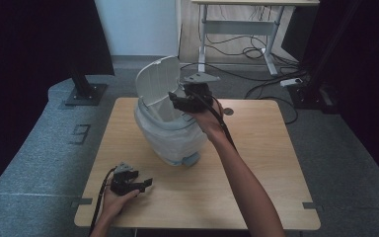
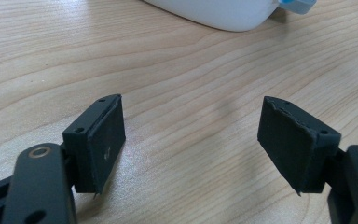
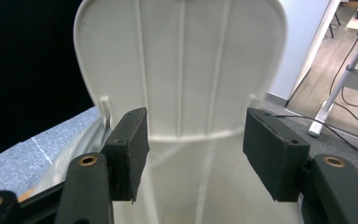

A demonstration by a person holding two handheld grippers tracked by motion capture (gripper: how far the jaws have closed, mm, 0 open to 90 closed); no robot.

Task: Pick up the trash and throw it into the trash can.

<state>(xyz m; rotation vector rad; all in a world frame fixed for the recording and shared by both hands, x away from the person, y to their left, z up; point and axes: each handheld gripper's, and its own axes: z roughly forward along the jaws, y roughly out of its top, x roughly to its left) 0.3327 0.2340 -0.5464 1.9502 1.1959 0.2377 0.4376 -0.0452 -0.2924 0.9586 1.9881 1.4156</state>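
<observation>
A white pedal bin point(image 1: 170, 133) with a plastic liner stands mid-table, and its lid point(image 1: 157, 84) is raised upright. My right gripper point(image 1: 177, 102) hovers over the bin's mouth, open, with nothing between its jaws. In the right gripper view the lid's ribbed underside point(image 3: 182, 65) faces me beyond the gripper point(image 3: 193, 154). My left gripper point(image 1: 145, 183) rests near the table's front left, open and empty. In the left gripper view it point(image 2: 191, 140) sits low over bare wood, with the bin's base point(image 2: 214, 14) and blue pedal point(image 2: 298, 4) ahead.
The wooden table point(image 1: 256, 163) has free room on its right half and along the front. A round grommet point(image 1: 228, 111) sits near the back edge. Behind stand a desk frame point(image 1: 237, 29), floor cables point(image 1: 256, 74) and a black stand base point(image 1: 85, 94).
</observation>
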